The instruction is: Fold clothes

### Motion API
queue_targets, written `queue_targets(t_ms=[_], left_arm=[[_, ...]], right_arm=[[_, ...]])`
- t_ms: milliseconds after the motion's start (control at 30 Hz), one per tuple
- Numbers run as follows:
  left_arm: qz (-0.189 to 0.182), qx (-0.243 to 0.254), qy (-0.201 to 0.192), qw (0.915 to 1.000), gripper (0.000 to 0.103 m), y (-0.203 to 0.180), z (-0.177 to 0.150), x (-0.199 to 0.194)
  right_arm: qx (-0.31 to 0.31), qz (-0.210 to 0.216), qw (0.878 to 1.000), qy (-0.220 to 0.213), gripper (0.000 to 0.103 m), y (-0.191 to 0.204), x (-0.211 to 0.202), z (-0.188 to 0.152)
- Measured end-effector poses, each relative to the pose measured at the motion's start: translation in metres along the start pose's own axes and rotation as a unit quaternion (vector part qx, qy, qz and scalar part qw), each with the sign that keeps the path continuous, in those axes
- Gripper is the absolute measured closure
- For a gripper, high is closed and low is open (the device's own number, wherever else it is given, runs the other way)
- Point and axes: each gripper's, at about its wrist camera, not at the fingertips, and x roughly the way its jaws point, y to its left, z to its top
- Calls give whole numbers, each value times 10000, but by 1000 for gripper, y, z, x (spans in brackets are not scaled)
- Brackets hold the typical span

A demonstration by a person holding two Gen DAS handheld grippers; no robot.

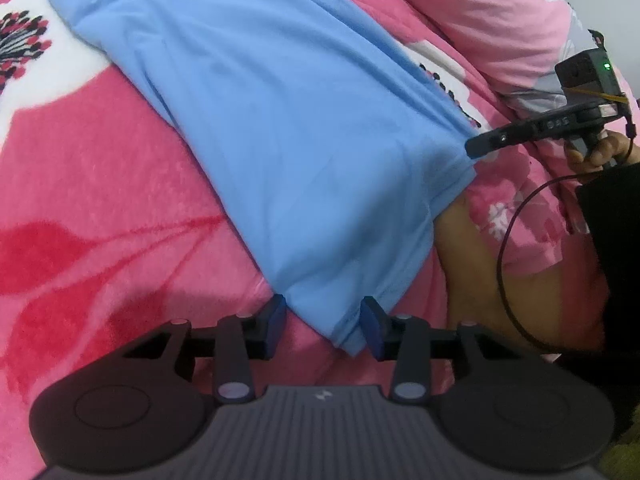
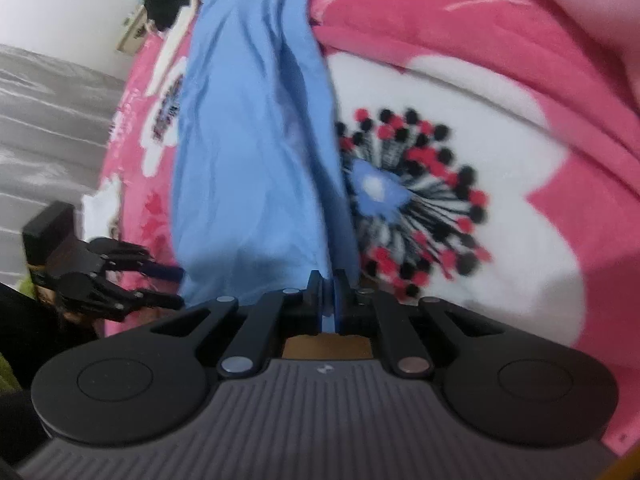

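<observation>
The blue garment [image 1: 280, 128] lies lengthwise on the bed's pink floral blanket [image 1: 80, 200], seemingly only part-folded, its near corners taken: right tool [image 2: 327, 292] pinched tight on one, left tool [image 1: 323, 322] half-open around the other.

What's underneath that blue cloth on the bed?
The blue cloth lies on a pink blanket with big white flowers, which shows all around it. Whatever is directly under the cloth is covered, so nothing more can be told.
</observation>
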Motion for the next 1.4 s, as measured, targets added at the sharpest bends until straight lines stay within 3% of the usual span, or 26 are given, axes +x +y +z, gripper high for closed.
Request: queue_targets(t_ms=[67, 167, 300, 367, 600, 767, 1033, 1133, 1267, 1400], left_arm=[[41, 69, 21, 10000, 59, -2, 1, 0], [147, 163, 10, 9998, 63, -6, 1, 2], [302, 152, -88, 9994, 89, -7, 1, 2], [269, 93, -136, 9995, 93, -7, 0, 1], [-73, 134, -405, 9991, 95, 2, -5, -29], [-98, -34, -41, 9999, 95, 12, -6, -19], [-90, 0, 200, 9998, 89, 14, -11, -9], [7, 175, 224, 9996, 81, 8, -13, -9], [247, 421, 169, 9987, 59, 6, -13, -26], [448, 527, 16, 9976, 54, 10, -7, -48]], right_arm=[[144, -151, 9998, 66, 99, -6, 3, -2], [188, 11, 9998, -18, 99, -6, 1, -4], [246, 255, 9993, -99, 100, -2, -4, -4], [310, 368, 9987, -138, 100, -1, -7, -4], [467, 1025, 9933, -238, 100, 13, -23, -10], [719, 789, 9943, 59, 100, 2, -4, -15], [994, 465, 9934, 346, 100, -19, 19, -18], [980, 358, 9937, 399, 100, -15, 18, -17], [796, 143, 9951, 574, 96, -5, 4, -17], [480, -108, 9978, 439, 96, 4, -26, -8]])
